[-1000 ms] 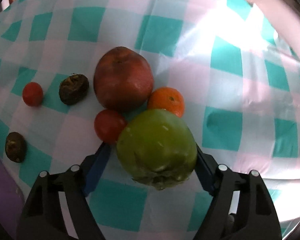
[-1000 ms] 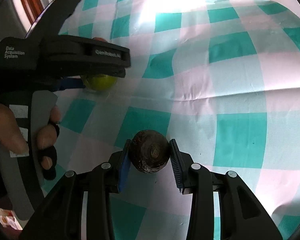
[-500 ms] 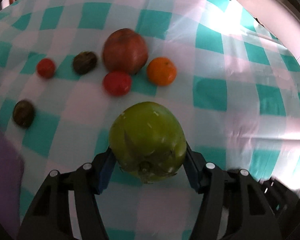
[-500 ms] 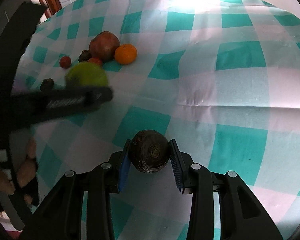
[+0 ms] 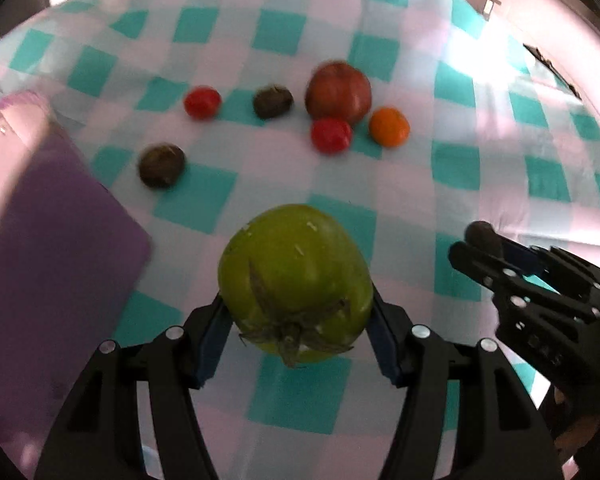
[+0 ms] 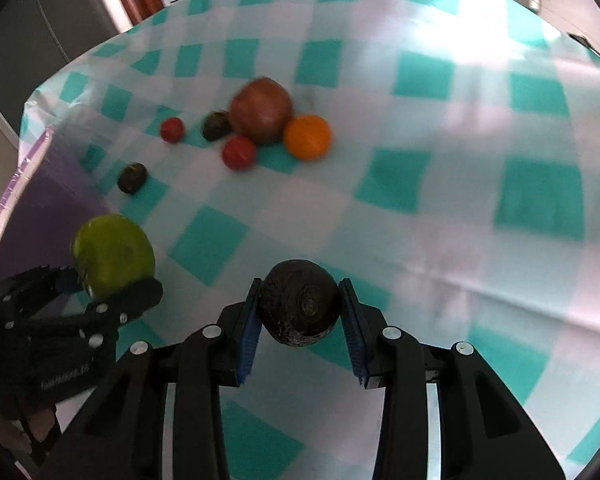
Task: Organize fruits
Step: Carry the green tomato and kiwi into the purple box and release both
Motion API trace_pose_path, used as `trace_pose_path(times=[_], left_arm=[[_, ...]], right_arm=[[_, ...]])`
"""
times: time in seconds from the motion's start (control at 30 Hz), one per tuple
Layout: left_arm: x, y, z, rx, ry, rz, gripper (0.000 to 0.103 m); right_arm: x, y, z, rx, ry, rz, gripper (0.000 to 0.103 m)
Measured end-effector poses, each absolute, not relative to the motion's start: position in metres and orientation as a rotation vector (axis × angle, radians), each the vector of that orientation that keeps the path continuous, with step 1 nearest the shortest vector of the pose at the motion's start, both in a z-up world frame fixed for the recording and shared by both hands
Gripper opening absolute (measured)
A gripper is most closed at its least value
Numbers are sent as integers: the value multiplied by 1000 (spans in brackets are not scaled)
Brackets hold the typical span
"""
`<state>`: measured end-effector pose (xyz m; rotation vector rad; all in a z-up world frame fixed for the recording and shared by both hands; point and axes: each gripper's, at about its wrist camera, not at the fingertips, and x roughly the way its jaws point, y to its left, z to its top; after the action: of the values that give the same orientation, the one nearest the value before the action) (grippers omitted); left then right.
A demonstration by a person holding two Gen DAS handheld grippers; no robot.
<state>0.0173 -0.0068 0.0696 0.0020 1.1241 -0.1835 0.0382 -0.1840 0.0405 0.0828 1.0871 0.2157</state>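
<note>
Six fruits (image 5: 336, 92) lie clustered on the tablecloth (image 5: 480, 140), tray (image 5: 52, 240) to their left.

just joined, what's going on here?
A person is sorting fruit with two handheld grippers. The left gripper is shut on a green fruit, the right gripper on a dark round fruit, both held above the checked cloth. Six more fruits sit on the cloth, beside a purple tray.
</note>
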Motion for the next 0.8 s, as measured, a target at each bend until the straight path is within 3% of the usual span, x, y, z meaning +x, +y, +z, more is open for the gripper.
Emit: trace_pose_path(times=[0.37,0.8], left_arm=[[24,23,166,2,931,-230,62],[-94,69,329,78,704,-309,62]], right_arm=[[44,-157,130,75,1056,235,38],[-72,-122,350,-190,817,348,38]])
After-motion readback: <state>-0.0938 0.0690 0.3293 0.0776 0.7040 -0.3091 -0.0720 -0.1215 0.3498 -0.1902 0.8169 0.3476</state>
